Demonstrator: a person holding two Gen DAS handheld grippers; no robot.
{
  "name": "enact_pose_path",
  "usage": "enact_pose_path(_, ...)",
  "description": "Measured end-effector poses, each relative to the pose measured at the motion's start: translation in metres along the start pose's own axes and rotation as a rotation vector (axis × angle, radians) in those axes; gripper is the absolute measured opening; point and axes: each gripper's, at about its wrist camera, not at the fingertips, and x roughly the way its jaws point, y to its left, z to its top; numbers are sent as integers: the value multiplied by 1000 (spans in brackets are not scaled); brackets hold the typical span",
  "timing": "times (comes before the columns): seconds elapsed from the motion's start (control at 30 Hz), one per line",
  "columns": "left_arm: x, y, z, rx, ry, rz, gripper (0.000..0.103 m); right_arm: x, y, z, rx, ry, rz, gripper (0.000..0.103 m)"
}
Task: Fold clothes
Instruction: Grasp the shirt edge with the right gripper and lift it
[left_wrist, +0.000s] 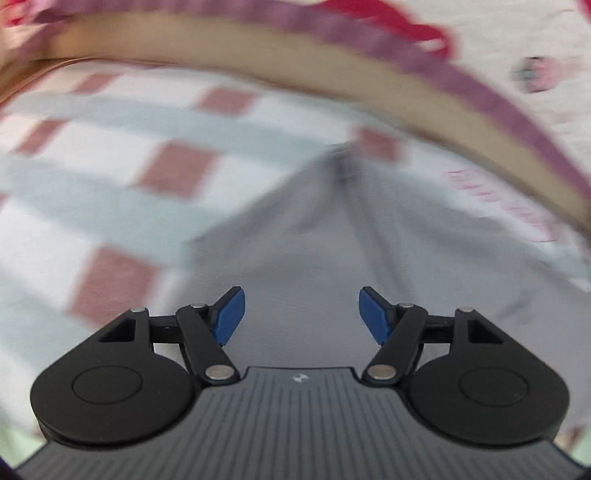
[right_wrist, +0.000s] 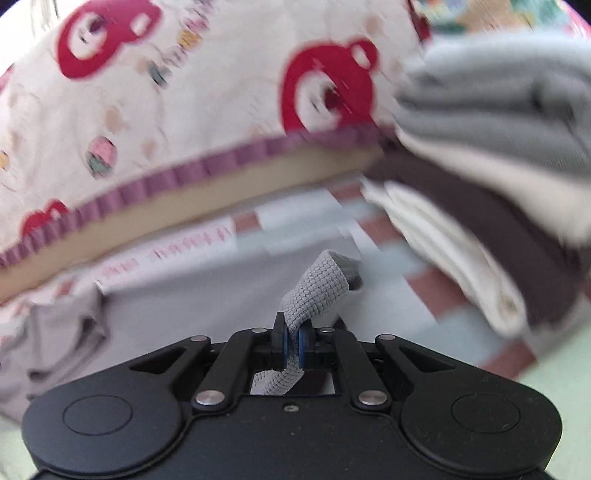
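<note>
Right tool (right_wrist: 292, 341): blue pads pressed together, pinching a narrow grey strap (right_wrist: 320, 286) of coarse knitted weave; the strap loops up and bends over beyond the pads.
Left tool (left_wrist: 300, 314): blue pads spread wide, nothing between them, hovering over the garment.
Grey garment (left_wrist: 332, 251): smooth, soft, light grey cloth lying flat on the bed, with a seam or crease running away from the left tool; blurred.
Bed cover (left_wrist: 110, 155): checked white, pale blue and brick-red squares.
Bed's far edge: a tan band (right_wrist: 207, 210) topped by a pleated purple frill (right_wrist: 229, 162), with cream cloth printed in red bear shapes beyond.
Folded stack (right_wrist: 491, 177): far right on the bed; ribbed grey, white, dark brown and cream layers, rounded folds.
</note>
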Motion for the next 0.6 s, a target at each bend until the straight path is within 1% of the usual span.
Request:
enact_pose_path(0.07,6,17,-2,-35,26,64,64,-6,5,12,-6,-23,7,7)
enact_pose_path(0.13,5,29,1,-66,17,121,64,-11,-4,11,43,-3,-31,6)
enact_pose_path(0.2,2,36,3,-79,-7,184,64,-13,-22,-1,128,42,-57,6)
enact_pose_path(0.23,-1,37,4,-91,-26,191,64,-9,-29,-10,145,65,-76,5)
enact_pose_path(0.33,-14,31,6,-86,-76,127,65,1,-37,-29,190,126,-101,5)
enact_pose_path(0.37,-18,27,7,-77,-85,100,65,2,-35,-29,172,121,-102,5)
enact_pose_path(0.43,-19,19,10,-64,-73,13,65,2,-29,-27,133,108,-103,6)
enact_pose_path(0.5,-20,12,12,-82,-49,-102,65,2,-17,-18,89,80,-93,6)
enact_pose_path(0.53,-20,9,13,-90,-39,-154,65,2,-5,-10,46,64,-71,6)
enact_pose_path(0.6,-21,6,15,-100,-29,-212,66,4,28,6,-63,29,-8,6)
